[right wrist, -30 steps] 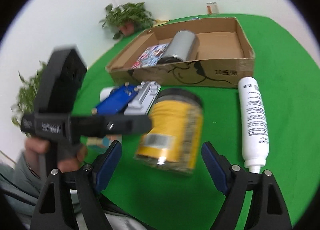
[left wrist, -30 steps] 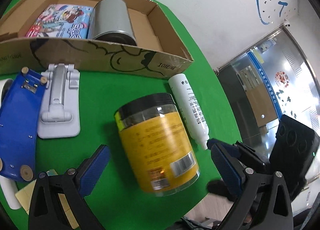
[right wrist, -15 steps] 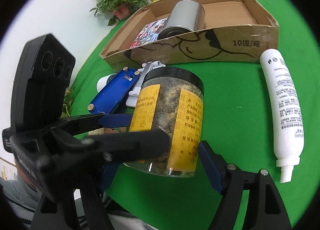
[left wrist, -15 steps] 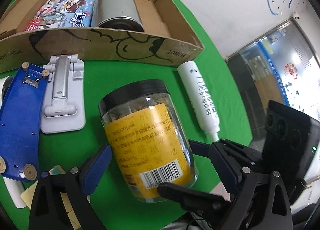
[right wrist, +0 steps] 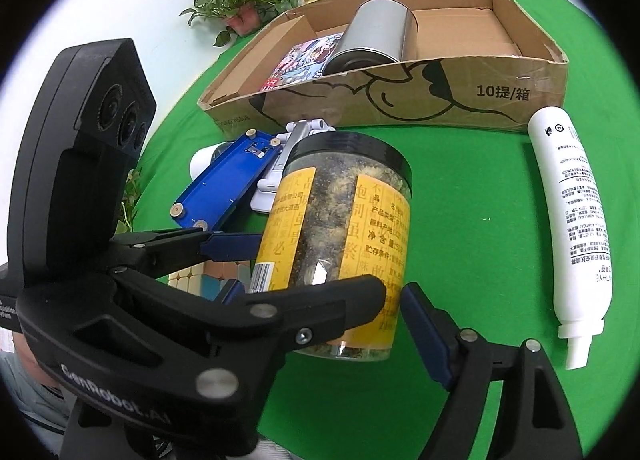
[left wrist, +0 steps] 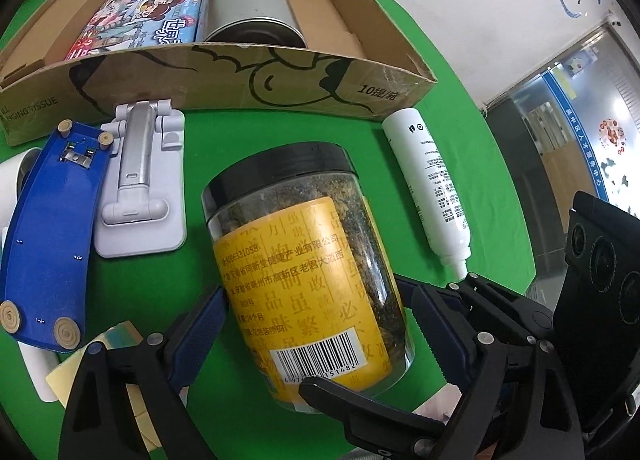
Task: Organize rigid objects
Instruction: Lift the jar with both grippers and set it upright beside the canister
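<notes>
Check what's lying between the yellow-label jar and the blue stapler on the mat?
The grey folding stand, flat on the green mat; it sits beside the jar and the stapler. Clearest in the left wrist view.

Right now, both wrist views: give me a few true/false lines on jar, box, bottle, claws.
1. The jar has a black lid. True.
2. The metal can stands on the green table outside the box. False: it lies inside the cardboard box.
3. The white bottle lies on the table, right of the jar. True.
4. Both claws flank the jar. True: left claw, right claw.
5. The box is packed full. False: its right end shows bare cardboard.
</notes>
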`<state>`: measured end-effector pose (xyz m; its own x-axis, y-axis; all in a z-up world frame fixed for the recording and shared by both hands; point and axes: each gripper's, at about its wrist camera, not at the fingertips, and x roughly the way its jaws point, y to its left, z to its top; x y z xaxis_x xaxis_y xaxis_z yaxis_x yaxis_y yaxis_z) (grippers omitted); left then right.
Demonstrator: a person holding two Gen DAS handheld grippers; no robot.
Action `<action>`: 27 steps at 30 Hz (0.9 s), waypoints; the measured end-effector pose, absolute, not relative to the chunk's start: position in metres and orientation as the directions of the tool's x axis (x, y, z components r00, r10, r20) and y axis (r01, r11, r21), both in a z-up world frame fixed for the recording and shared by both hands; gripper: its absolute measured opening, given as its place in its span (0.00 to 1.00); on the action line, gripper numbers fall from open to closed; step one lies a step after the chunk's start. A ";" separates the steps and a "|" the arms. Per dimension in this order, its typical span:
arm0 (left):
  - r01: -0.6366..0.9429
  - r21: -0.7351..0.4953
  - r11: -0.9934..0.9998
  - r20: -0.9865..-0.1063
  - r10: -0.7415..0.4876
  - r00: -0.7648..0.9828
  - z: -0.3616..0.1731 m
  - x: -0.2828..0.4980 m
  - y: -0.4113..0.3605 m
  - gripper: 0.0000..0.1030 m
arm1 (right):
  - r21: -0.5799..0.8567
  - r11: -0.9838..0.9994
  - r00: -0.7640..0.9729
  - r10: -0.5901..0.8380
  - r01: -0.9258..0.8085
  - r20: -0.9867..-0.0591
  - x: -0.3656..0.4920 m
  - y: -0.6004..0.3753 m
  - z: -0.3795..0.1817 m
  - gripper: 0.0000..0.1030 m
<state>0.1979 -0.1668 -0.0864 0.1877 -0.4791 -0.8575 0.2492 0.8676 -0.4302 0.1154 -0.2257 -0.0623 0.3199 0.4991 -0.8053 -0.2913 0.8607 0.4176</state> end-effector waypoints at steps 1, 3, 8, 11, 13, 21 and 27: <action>0.249 -0.423 0.871 -0.861 -0.472 0.190 -0.086 0.198 -0.169 0.86 | 0.421 0.860 0.320 0.501 -0.289 -0.804 0.116 -0.227 -0.063 0.77; 0.249 -0.427 0.869 -0.860 -0.476 0.186 -0.085 0.198 -0.170 0.84 | 0.420 0.862 0.324 0.499 -0.285 -0.804 0.116 -0.230 -0.062 0.78; 0.261 -0.438 0.861 -0.855 -0.488 0.174 -0.085 0.198 -0.183 0.84 | 0.407 0.875 0.299 0.475 -0.262 -0.828 0.117 -0.241 -0.060 0.78; 0.257 -0.449 0.856 -0.851 -0.497 0.170 -0.086 0.201 -0.188 0.84 | 0.401 0.881 0.306 0.466 -0.251 -0.830 0.118 -0.247 -0.060 0.78; 0.251 -0.461 0.851 -0.847 -0.507 0.163 -0.087 0.203 -0.190 0.84 | 0.395 0.885 0.315 0.458 -0.246 -0.831 0.118 -0.250 -0.061 0.78; 0.228 -0.503 0.834 -0.826 -0.541 0.158 -0.092 0.204 -0.185 0.84 | 0.386 0.890 0.330 0.449 -0.242 -0.830 0.115 -0.250 -0.063 0.78; 0.205 -0.527 0.825 -0.806 -0.561 0.188 -0.086 0.202 -0.175 0.83 | 0.368 0.894 0.341 0.440 -0.256 -0.831 0.114 -0.244 -0.059 0.78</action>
<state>0.2021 -0.1755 -0.0862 0.1878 -0.5613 -0.8061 0.2051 0.8250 -0.5267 0.1142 -0.2439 -0.0591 0.3409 0.4398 -0.8308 -0.2565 0.8938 0.3679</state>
